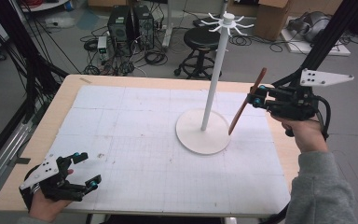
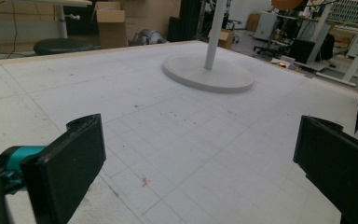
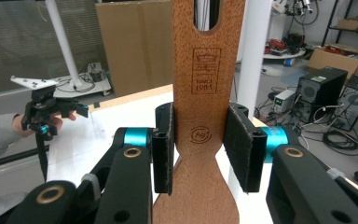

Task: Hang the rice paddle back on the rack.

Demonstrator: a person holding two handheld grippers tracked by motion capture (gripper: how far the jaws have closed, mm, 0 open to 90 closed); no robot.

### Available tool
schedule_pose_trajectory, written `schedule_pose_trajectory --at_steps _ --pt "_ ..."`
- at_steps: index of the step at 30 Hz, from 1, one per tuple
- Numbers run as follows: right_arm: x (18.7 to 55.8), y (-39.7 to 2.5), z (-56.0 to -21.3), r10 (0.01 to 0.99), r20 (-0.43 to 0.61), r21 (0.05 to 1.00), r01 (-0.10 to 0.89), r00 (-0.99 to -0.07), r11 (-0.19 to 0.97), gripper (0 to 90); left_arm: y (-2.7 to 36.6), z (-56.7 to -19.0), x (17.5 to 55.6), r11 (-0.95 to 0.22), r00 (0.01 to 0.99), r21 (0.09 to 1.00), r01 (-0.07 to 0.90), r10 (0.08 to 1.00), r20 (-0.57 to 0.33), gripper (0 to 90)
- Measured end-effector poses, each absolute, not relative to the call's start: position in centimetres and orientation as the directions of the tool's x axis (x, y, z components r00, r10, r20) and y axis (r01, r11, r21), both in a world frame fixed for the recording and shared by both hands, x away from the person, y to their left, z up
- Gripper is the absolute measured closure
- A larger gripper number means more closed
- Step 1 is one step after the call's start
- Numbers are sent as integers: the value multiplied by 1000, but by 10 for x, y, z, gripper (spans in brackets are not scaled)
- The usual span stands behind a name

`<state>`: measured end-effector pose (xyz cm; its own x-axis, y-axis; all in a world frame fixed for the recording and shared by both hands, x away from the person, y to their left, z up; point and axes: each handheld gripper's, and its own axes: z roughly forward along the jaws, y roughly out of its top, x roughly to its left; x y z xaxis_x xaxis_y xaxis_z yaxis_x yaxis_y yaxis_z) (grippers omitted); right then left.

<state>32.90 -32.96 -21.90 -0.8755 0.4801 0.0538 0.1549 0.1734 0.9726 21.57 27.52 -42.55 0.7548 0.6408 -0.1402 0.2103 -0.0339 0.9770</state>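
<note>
The table (image 1: 70,98), covered by a gridded white sheet, carries the largest fitting: a white hanging stand (image 1: 213,88) with a round base at about 3 o'clock from the table's centre and a crown of hooks at the top of its pole.

The right gripper (image 1: 257,97) hangs above the table's right edge, at roughly 3 o'clock from the pole. Its jaws are clenched on a wooden spatula (image 1: 247,102), which is held clear of the table, tilted, with its lower tip just above the rim of the stand's base. The right gripper view shows both pads pressed on the flat handle (image 3: 199,135), below a slotted hanging hole at the handle's upper end.

The left gripper (image 1: 86,170) rests low at the table's 7 o'clock corner. Its jaws stand released, wide apart, with nothing between them; the left gripper view confirms bare sheet in the gap.

Assessment of the spatula: judged light, rigid and not fragile. The smooth wood faces may slide in the pads if the tool is swung. The present hold on the narrow flat handle looks sound, leaving the slot free for a hook.
</note>
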Motion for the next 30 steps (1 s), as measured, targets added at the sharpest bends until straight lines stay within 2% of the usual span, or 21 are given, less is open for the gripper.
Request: schedule_pose_trajectory --at_steps 11,20,30 --pt "355 -327 -208 501 55 969 167 -864 181 640 272 -429 220 -40 760 975 220 634 -146 26" --pt "360 -325 -199 505 44 972 154 -862 178 641 276 -428 218 -31 752 974 223 642 -152 26" --pt "362 -311 -173 524 7 970 134 -851 205 641 280 -429 219 -17 745 974 225 648 -160 26"
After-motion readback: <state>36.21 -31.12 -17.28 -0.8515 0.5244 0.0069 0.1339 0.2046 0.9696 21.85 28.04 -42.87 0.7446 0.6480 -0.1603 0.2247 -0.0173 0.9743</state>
